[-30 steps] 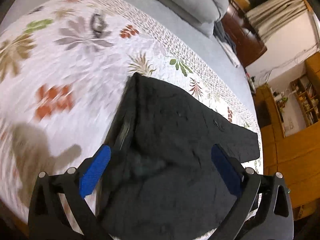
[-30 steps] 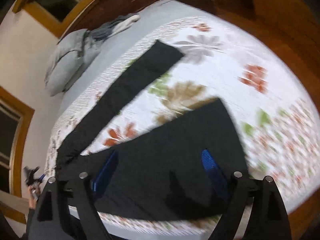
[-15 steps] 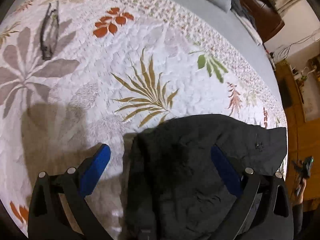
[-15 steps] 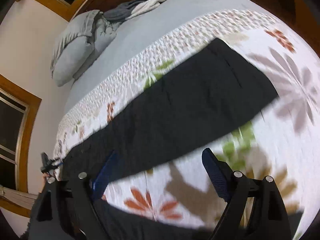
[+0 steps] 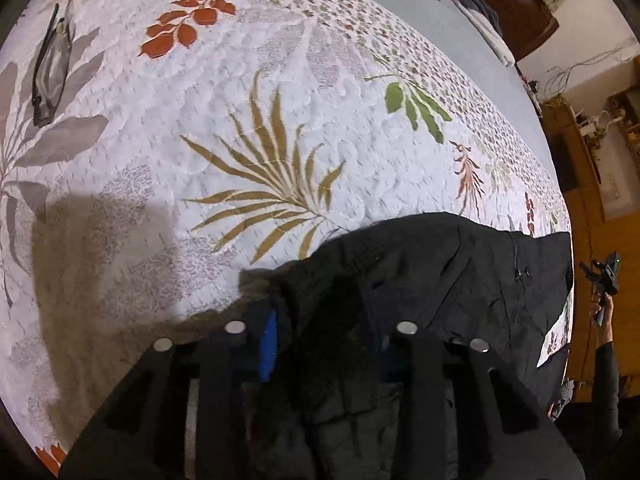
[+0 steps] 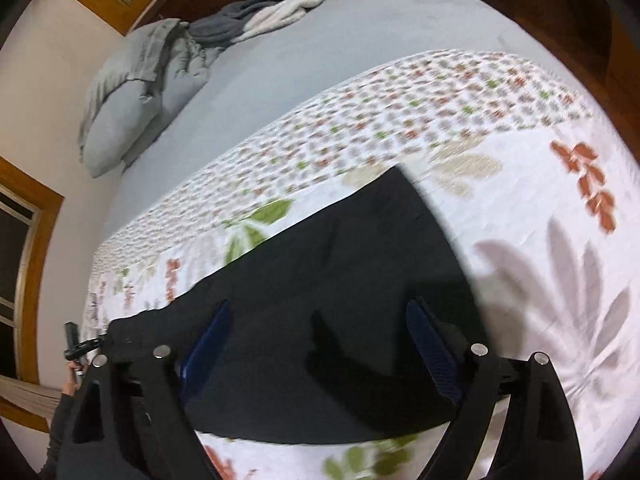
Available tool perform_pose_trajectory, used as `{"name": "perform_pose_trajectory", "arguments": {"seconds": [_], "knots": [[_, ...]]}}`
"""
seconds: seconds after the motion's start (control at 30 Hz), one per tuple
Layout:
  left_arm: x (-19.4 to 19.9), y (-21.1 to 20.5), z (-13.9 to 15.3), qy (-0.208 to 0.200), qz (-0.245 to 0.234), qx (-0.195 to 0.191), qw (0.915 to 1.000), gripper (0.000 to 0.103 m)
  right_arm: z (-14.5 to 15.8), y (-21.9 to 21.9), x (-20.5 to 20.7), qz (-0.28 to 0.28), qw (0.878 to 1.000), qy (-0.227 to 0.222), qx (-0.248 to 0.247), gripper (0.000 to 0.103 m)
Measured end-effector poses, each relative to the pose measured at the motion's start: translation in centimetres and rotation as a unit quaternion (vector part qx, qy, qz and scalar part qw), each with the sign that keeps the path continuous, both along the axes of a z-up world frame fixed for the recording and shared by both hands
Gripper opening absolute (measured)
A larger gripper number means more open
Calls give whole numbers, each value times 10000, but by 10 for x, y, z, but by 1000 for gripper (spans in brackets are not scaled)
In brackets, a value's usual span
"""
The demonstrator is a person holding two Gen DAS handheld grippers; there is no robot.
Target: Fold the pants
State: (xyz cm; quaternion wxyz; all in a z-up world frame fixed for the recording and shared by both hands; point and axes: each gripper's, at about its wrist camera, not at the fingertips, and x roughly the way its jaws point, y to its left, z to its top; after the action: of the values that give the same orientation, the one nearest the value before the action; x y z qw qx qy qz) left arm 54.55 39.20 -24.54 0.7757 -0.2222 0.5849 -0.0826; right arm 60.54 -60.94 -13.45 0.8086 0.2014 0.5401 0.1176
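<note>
Black pants [image 5: 460,280] lie on a floral bedspread [image 5: 240,120]. My left gripper [image 5: 324,340] is at one corner of their waist end. Its jaws are closing, and a bunched fold of black cloth is squeezed between the blue pads [image 5: 269,342]. In the right wrist view one long leg of the pants [image 6: 320,264] runs flat across the bedspread [image 6: 560,280] to a square hem. Just above the leg, close to that hem, my right gripper [image 6: 320,352] hangs open with nothing between its fingers [image 6: 434,350].
A thin dark object [image 5: 50,76] lies on the quilt at far left. A grey pillow [image 6: 128,108] and a grey-and-white bundle [image 6: 264,12] sit at the head of the bed. Beside the bed a person's hand [image 5: 602,308] holds a small black device.
The left gripper's jaws came together on the waist corner, bunching the cloth. The right gripper travelled along the leg towards its hem and stayed open.
</note>
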Motion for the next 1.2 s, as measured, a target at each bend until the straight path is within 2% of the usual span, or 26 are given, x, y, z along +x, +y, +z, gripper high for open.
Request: {"name": "perform_pose_trajectory", "arguments": {"seconds": [0.03,0.23,0.37,0.47,0.63,0.7,0.73,0.77,0.8,0.83,0.87,0.97,1.2], "knots": [[0,2,-1,16,69,58,10000,21,0,-8,6,-31,10000,-11,-75,89],[0,0,-6,46,231,298,9993,20,-18,-35,45,-25,9998,62,-182,89],[1,-4,-7,80,310,414,9986,20,-37,-22,75,257,9996,133,-72,89],[3,-6,-7,98,353,483,9982,20,-51,-14,90,393,9986,258,-238,89],[3,-5,-10,63,500,440,9978,21,-67,-5,102,511,9974,373,-356,94],[2,-4,-10,30,546,439,9975,21,-67,0,104,595,9973,328,-263,93],[1,-4,-10,15,552,459,9974,20,-67,4,105,662,9970,334,-211,83],[1,-5,-9,7,565,474,9973,20,-68,8,104,731,9965,356,-218,66],[0,-6,-9,-2,578,523,9970,20,-67,11,102,754,9962,366,-243,60],[0,-7,-8,-7,579,570,9967,19,-66,12,100,775,9960,358,-260,44],[0,-10,-6,-8,588,643,9962,19,-63,10,97,763,9962,346,-233,20],[0,-12,-2,-20,695,738,9948,18,-52,4,88,645,9972,179,-326,13],[-7,-9,27,-243,964,723,9924,16,-2,-10,50,353,9981,-295,-419,8]]}}
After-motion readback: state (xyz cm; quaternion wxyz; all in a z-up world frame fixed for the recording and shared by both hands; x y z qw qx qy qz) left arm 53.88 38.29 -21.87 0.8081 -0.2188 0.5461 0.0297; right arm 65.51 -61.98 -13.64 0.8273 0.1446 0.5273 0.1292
